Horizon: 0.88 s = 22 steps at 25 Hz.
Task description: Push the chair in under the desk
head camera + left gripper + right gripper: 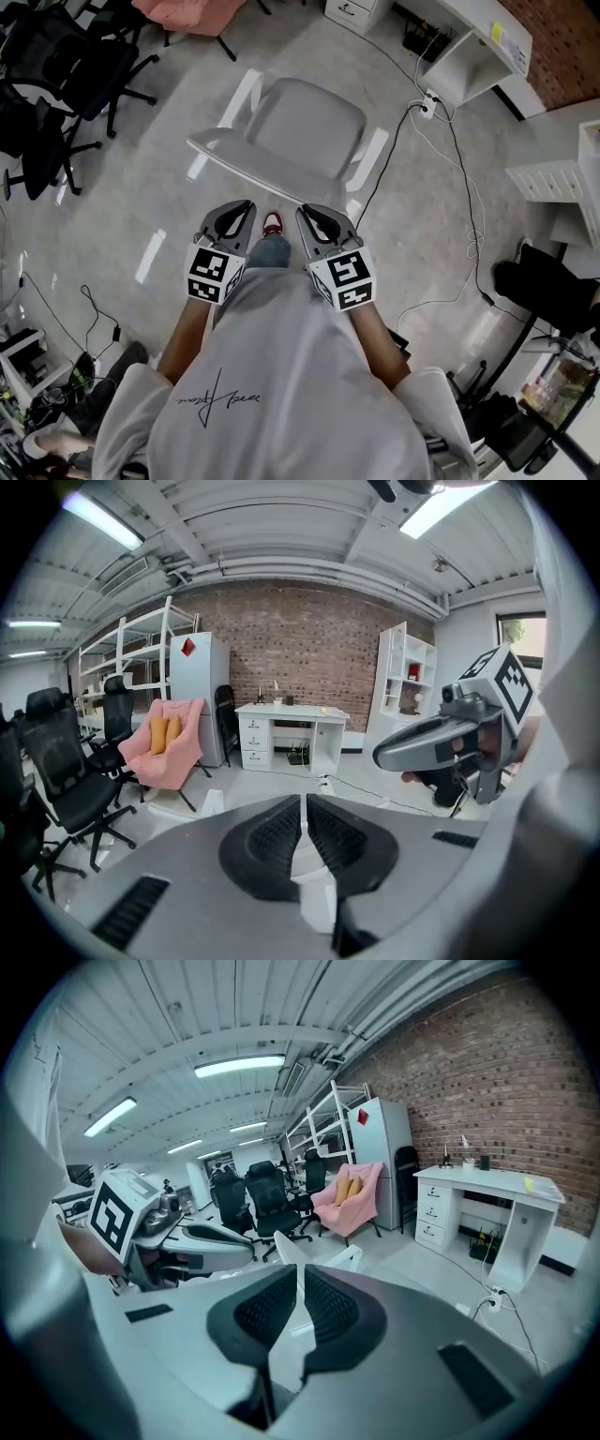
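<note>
Pale shirt (281, 375) with a scrawl of script print fills the foreground, both forearms reaching out of it.

- left gripper (242, 208): jaws pressed together, nothing between them.
- right gripper (311, 214): likewise closed and empty. Both point down and forward, side by side, a red-and-white shoe (272, 223) between them.
- white chair (300, 127): on open floor just ahead of the tips, backrest edge toward the person. A strip of floor shows between tips and chair.
- white desk (478, 37): against the brick wall (300, 639), well apart from the chair, kneehole open.
- floor (159, 187): glossy grey concrete, ceiling lights mirrored in streaks. Loose cables (455, 169) trail from a power strip (428, 101) beside the desk.
- Room: black office chairs (56, 66) on the left, a pink chair (187, 14) beyond, white shelving (405, 677), exposed ceiling ducts.
</note>
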Tool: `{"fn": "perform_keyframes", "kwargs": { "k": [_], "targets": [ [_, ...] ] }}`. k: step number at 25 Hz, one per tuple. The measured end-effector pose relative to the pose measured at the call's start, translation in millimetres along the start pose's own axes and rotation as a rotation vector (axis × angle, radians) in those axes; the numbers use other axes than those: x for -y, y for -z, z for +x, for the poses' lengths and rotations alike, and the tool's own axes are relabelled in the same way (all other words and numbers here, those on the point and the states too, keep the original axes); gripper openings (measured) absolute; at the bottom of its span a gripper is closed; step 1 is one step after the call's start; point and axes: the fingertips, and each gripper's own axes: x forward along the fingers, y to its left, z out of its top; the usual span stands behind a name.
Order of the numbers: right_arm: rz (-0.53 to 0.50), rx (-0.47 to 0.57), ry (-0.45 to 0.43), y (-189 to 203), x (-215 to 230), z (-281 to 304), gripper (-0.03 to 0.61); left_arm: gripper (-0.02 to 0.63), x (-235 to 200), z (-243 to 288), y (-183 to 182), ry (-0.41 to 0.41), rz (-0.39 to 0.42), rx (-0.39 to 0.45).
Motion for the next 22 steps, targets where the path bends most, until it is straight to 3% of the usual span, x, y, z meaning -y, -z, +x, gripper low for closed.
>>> {"fn": "perform_keyframes", "kwargs": {
  "k": [5, 11, 15, 19, 22],
  "targets": [
    [-0.015, -0.023, 0.033, -9.7, -4.5, 30.7, 0.029, 0.006, -34.6, 8.2, 2.0, 0.044, 0.087, -0.043],
    [-0.038, -0.085, 0.071, -3.2, -9.1, 61.7, 0.031, 0.008, -59.4, 19.2, 2.9, 0.091, 0.332, -0.089],
    [-0.052, -0.114, 0.098, -2.7, -8.1, 78.5, 0.034, 0.008, -74.4, 28.1, 4.8, 0.135, 0.445, -0.106],
    [-0.079, -0.155, 0.089, 2.9, -13.3, 89.0, 0.116, 0.011, -86.6, 31.5, 9.4, 0.154, 0.519, -0.133],
    [-0.116, -0.192, 0.1, 7.4, -6.6, 90.7, 0.121, 0.05, -92.9, 41.0, 14.2, 0.154, 0.622, -0.179]
  ]
}}
